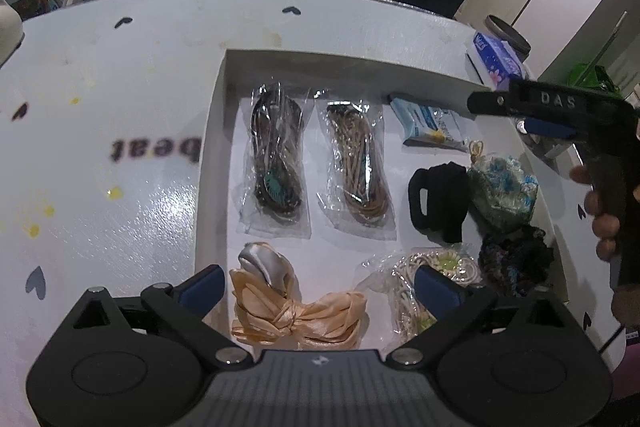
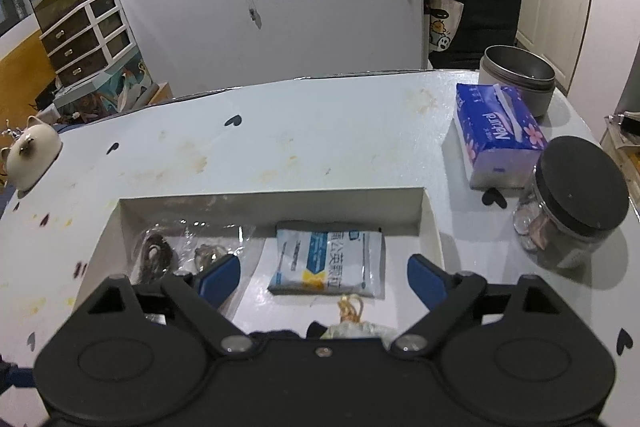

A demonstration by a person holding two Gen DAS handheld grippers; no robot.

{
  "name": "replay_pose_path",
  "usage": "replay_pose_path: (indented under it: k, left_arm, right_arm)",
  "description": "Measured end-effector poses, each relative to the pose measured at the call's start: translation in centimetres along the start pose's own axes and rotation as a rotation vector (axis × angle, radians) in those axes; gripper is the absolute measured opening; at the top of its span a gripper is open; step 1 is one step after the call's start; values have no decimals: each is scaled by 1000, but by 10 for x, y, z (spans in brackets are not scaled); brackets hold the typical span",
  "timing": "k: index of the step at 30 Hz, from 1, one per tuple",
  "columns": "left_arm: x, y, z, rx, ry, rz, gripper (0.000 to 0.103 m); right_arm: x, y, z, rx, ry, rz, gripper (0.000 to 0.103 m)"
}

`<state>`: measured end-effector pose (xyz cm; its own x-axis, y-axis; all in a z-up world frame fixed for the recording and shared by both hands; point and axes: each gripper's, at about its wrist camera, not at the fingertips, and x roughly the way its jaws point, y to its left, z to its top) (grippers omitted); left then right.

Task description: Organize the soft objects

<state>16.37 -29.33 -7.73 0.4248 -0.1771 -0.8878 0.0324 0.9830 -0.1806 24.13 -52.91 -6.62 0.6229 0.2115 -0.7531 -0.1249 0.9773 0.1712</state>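
Observation:
A shallow white tray [image 1: 218, 131] holds the soft items. A peach satin bow [image 1: 296, 311] lies at its near edge, and my left gripper [image 1: 318, 281] hangs open just above it, touching nothing. Beside the bow is a bag of cream beads [image 1: 404, 279]. Farther back lie a bagged dark cord [image 1: 276, 155] and a bagged tan cord [image 1: 356, 163]. On the right are a black scrunchie [image 1: 440, 199], a floral pouch [image 1: 502, 187] and a dark lace scrunchie [image 1: 516, 259]. My right gripper [image 2: 324, 267] is open above a blue-white wipe packet [image 2: 328, 263].
The tray sits on a white tabletop [image 2: 280, 139] printed with small hearts. Right of the tray stand a blue tissue pack [image 2: 496, 135], a black-lidded glass jar [image 2: 576, 203] and a grey tin [image 2: 520, 71]. A cat-shaped ornament [image 2: 32, 155] sits at the far left edge.

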Motion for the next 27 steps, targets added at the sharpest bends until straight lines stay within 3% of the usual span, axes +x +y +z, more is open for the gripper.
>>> replay_pose_path:
  k: [15,27]
  left_arm:
    - [-51,0,-6,37,-140,-12,101]
    - [-119,10,-19,58,-337,-15,103]
  right_arm:
    - [-78,18,-19,-6,-101,22,91]
    - [-158,49,-49,-40,-253,-1,98]
